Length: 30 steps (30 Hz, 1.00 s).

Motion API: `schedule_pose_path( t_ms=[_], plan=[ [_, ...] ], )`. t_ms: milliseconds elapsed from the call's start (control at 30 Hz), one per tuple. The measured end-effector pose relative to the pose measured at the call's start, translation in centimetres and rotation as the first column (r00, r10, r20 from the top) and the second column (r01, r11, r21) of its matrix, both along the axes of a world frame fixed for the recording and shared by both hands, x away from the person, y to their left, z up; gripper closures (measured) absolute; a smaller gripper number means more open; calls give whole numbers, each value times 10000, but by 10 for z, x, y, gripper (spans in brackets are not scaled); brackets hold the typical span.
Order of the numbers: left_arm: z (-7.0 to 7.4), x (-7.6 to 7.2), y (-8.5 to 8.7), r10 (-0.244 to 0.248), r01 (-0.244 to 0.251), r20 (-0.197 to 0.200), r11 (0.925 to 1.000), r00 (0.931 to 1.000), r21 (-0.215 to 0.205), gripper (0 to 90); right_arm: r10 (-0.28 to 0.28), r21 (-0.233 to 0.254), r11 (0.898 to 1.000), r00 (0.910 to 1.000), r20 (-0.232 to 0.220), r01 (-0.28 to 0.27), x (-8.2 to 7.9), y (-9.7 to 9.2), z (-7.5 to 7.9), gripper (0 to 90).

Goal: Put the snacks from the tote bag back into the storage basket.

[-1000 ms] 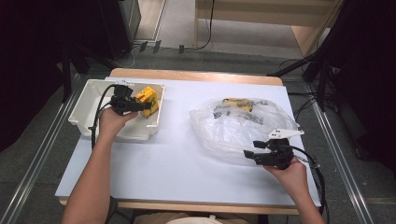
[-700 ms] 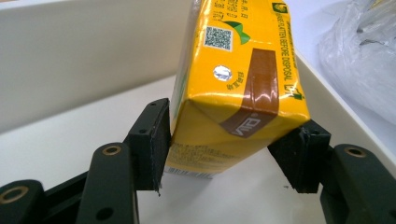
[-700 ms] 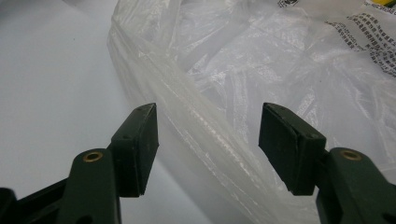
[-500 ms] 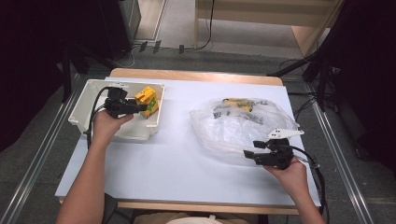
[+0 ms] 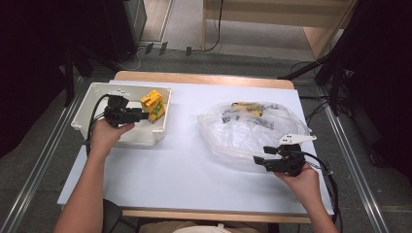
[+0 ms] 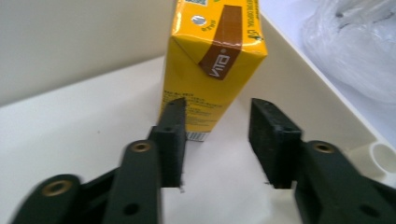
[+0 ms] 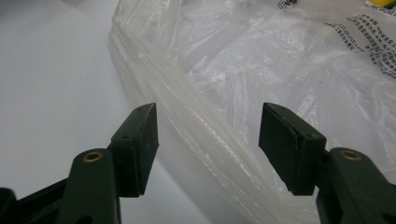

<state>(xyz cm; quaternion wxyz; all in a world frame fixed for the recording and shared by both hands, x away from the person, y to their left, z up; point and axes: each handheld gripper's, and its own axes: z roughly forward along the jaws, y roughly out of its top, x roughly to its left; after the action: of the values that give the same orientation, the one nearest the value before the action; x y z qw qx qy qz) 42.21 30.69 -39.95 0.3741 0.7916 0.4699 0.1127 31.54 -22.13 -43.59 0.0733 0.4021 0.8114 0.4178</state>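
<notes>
Yellow drink carton (image 5: 152, 105), a small rectangular box with a brown stripe, stands upright at the right end of the white plastic bin (image 5: 92, 95) at the table's left.

High view: your left gripper (image 5: 138, 115) sits over the bin, pointing at the carton's near side. Your right gripper (image 5: 262, 162) rests at the near edge of the clear crumpled plastic bag (image 5: 252, 127) on the white table top (image 5: 180, 165). Count from here: one carton in the bin, one bin, one bag, two grippers. Yellow shows through the far end of the bag, so more goods probably lie inside; how many you cannot tell.

Left gripper view: the jaws have just been closing, yet a gap remains, and the carton (image 6: 212, 65) stands just beyond the pads, not between them. Nothing is gripped. If you mean to leave the carton there, back straight out along the bin floor so the left pad (image 6: 173, 140) does not clip its lower edge and tip it. The bin wall is close on the right; keep off it.

Right gripper view: jaws apart, straddling a folded ridge of the bag (image 7: 205, 126) without pinching. To hold the bag steady, close on that thick fold, not on a single thin layer.
</notes>
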Motion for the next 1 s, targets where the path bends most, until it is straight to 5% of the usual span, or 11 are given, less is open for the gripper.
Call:
schedule_pose_path(
  t_ms=[333,567,1000],
  plan=[
    [5,-4,-5,-741,742,38,9970,9972,-215,900,-3,7,10000,10000,-1,3,0,0,0,386],
    [3,-3,-16,-956,958,114,9953,9954,-174,900,5,-6,10000,10000,46,-5,0,0,0,386],
    [-15,9,-22,-628,628,-25,9980,9980,54,900,15,-20,10000,10000,-2,-15,0,1,0,386]
  ],
)
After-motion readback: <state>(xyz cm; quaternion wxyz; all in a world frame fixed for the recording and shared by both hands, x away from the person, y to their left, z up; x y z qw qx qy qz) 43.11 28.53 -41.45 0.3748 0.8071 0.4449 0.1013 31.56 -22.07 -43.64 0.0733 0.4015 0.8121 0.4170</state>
